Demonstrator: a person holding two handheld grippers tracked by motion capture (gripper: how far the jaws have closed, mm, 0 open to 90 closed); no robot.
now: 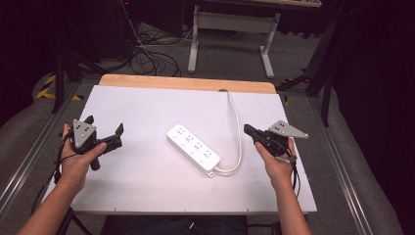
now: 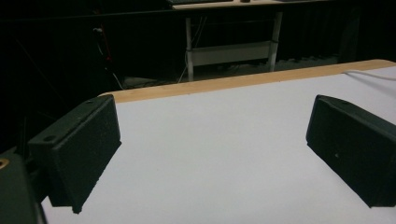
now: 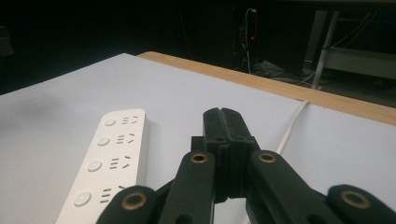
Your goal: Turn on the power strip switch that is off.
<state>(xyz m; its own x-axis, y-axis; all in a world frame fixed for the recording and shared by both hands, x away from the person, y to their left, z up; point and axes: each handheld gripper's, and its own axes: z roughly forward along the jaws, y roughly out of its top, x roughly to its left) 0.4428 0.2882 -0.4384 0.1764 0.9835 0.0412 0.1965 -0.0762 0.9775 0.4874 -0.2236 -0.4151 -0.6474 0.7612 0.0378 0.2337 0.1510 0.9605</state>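
Strip [image 1: 193,149] sits mid-table in the high view, white, 4 sockets plus buttons, its cable [image 1: 238,128] looping off toward the far edge. Left gripper [image 1: 103,129] hangs well apart from it with jaws spread; right gripper [image 1: 248,130] is near the cable, jaws pressed together on nothing. Left gripper view: bare table [image 2: 210,154] between the wide-apart jaws. Right gripper view: closed tip [image 3: 222,122] pointing just beside the strip [image 3: 109,158], not touching. So nothing's been pressed or grabbed yet imo, all the work is left.
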